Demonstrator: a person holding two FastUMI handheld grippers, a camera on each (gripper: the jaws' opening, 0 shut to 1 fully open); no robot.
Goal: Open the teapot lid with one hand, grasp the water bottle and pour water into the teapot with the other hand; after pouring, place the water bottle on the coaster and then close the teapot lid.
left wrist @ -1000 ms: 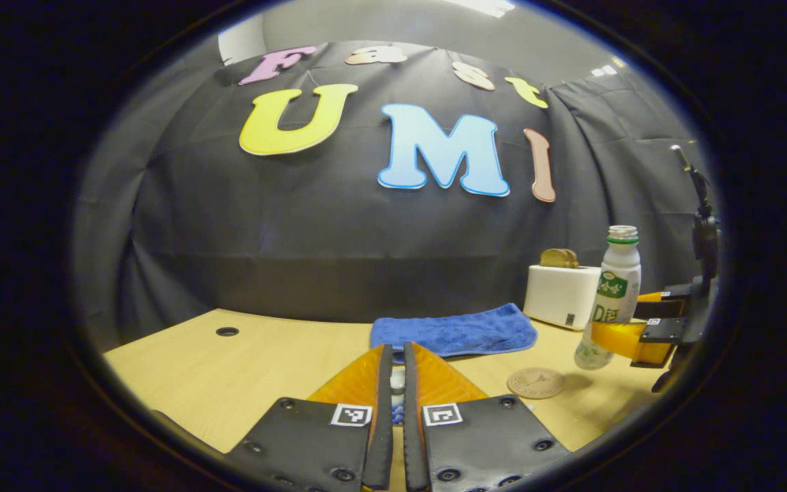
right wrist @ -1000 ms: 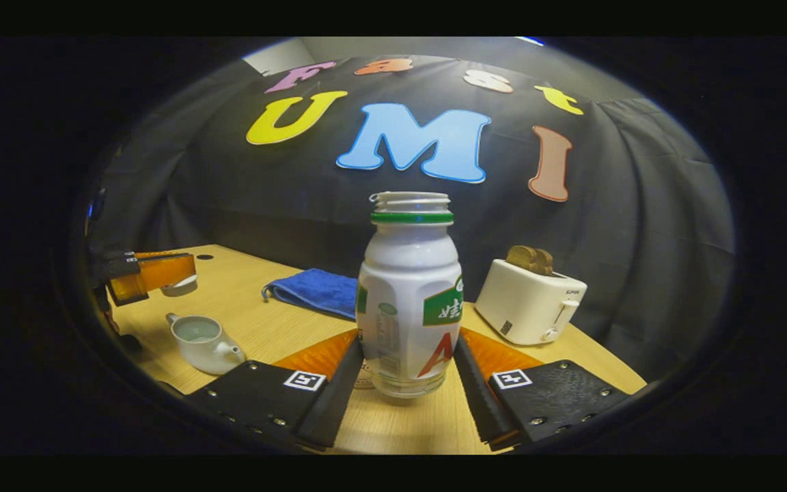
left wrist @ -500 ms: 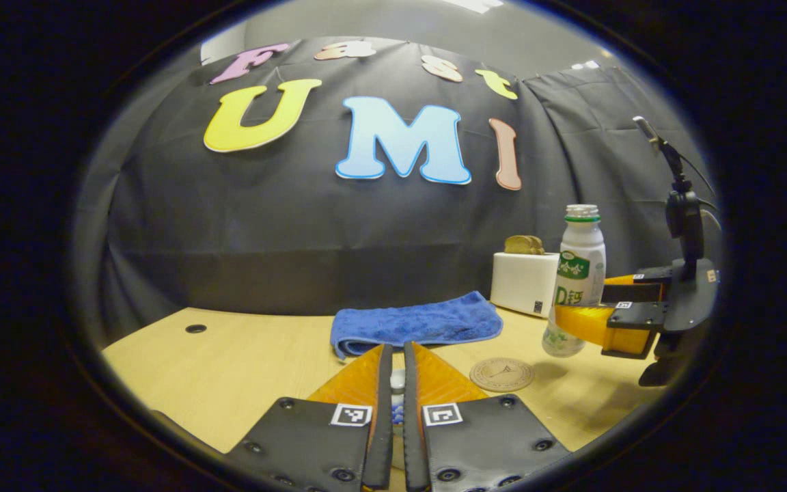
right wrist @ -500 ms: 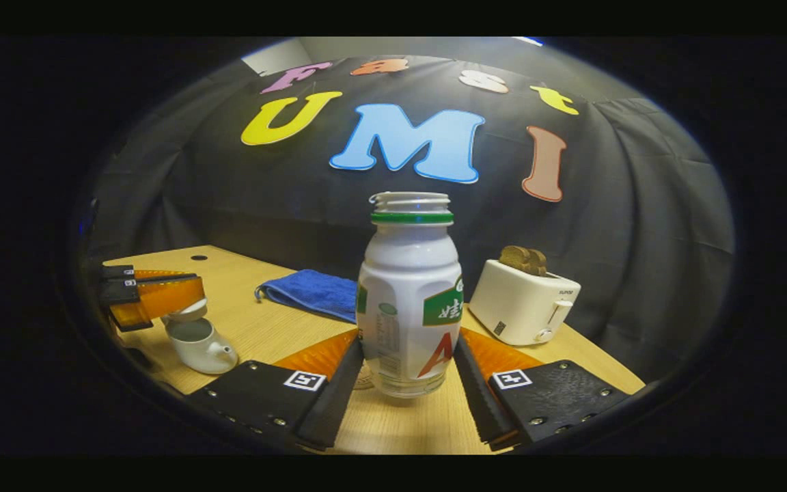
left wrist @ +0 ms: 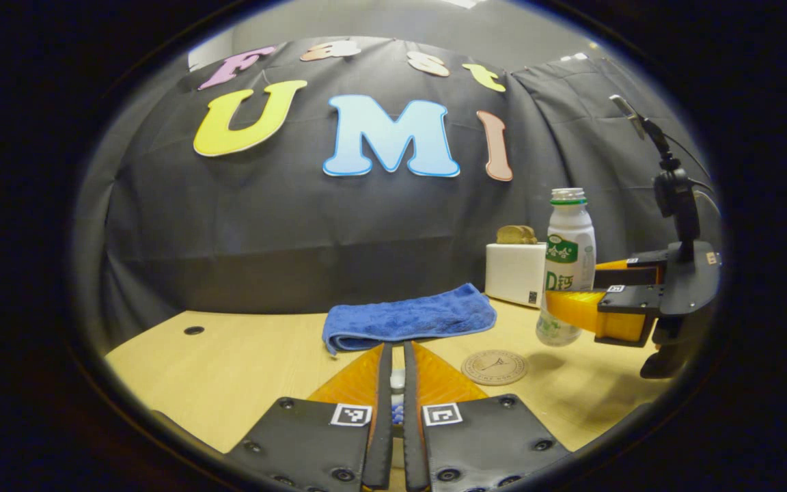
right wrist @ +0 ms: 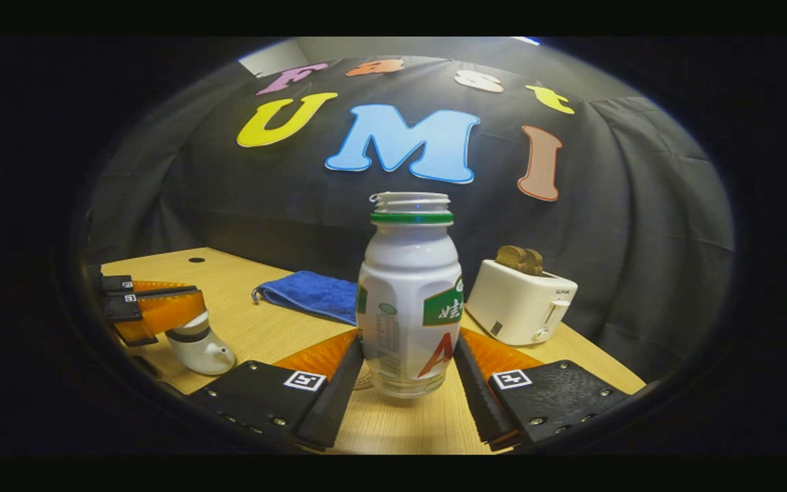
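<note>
White plastic, green collar, no cap: the water bottle (right wrist: 410, 301) stands upright between the right gripper (right wrist: 408, 365) fingers, both of them pressed flat against its lower sides. In the left gripper view the same bottle (left wrist: 566, 266) hangs clear of the wooden table (left wrist: 250, 365), its base above the boards and a shadow underneath. The round coaster (left wrist: 494, 367) lies on the table just beside that shadow, towards the towel side, with nothing on it.

Now the teapot (right wrist: 197, 347), small and white, sits near the table's edge well away from the bottle, spout pointing towards it. The left gripper (right wrist: 161, 313) is right on top of it, fingers drawn close together at the pot's mouth. In the left gripper view those fingers (left wrist: 384, 389) are nearly touching, with a small pale thing pinched in the slit between them; it looks like the lid knob, but I can't make out whether the lid is seated or held just above the rim.

Beyond the bottle, a blue towel (left wrist: 408, 318) lies rumpled towards the black cloth wall, and a white toaster (right wrist: 520, 302) with brown bread in its slots stands near the bottle's far side.
</note>
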